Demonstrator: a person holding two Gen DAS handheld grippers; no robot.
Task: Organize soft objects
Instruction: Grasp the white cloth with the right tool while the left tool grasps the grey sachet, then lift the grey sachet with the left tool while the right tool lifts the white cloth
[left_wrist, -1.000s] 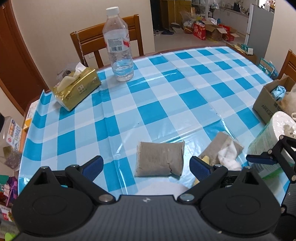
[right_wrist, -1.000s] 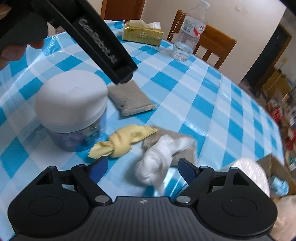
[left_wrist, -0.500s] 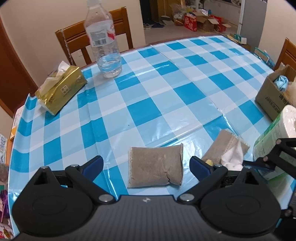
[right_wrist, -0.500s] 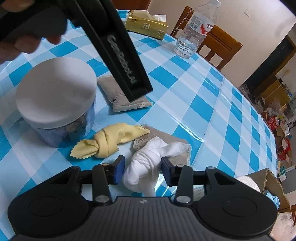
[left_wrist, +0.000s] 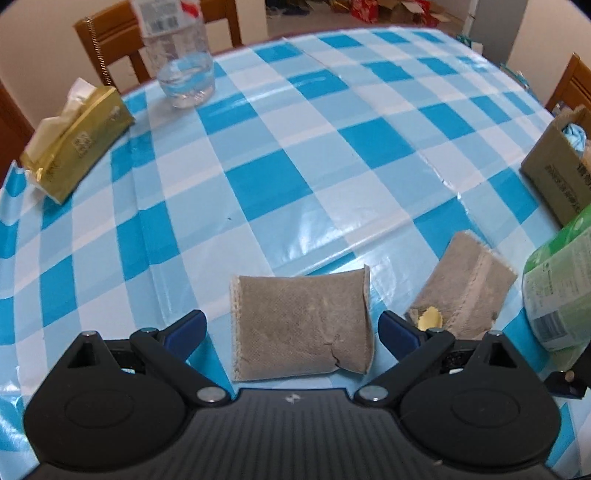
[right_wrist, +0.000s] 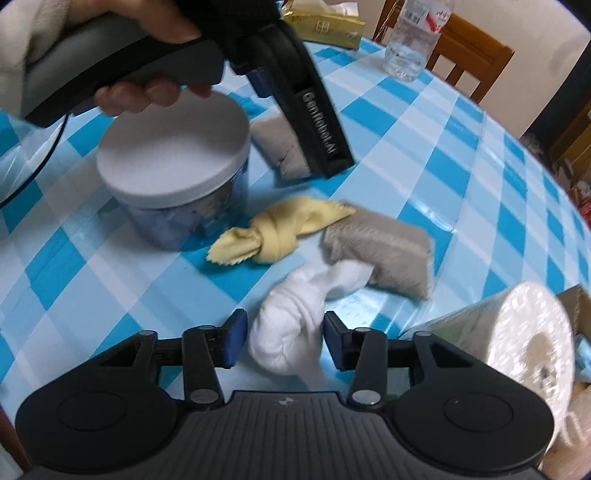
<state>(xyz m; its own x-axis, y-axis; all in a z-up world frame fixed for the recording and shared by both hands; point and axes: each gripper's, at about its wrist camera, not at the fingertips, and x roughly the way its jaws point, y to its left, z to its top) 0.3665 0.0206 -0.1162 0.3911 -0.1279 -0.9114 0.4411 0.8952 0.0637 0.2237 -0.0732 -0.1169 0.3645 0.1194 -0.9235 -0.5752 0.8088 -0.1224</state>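
A white knotted cloth (right_wrist: 291, 328) sits between the blue pads of my right gripper (right_wrist: 282, 334), pulled off the grey pouch (right_wrist: 380, 251) behind it. The jaws are opening slightly while the pads still touch the cloth. A yellow knotted cloth (right_wrist: 280, 232) lies between that pouch and a jar. My left gripper (left_wrist: 291, 325) is open and low, its fingers on either side of another flat grey pouch (left_wrist: 299, 328). In the left wrist view the second pouch (left_wrist: 465, 288) lies to the right with a yellow tip (left_wrist: 428, 317) showing.
A white-lidded jar (right_wrist: 173, 147) stands at the left under a person's hand (right_wrist: 147, 92) holding the left gripper. A wrapped paper roll (right_wrist: 517, 332) and a cardboard box (left_wrist: 557, 173) are at the right. A gold tissue pack (left_wrist: 74, 144) and water bottle (left_wrist: 184, 70) stand at the far edge.
My right gripper closed around the white cloth and drew it off the grey pouch. My left gripper sank toward the flat pouch, which now lies between its fingers.
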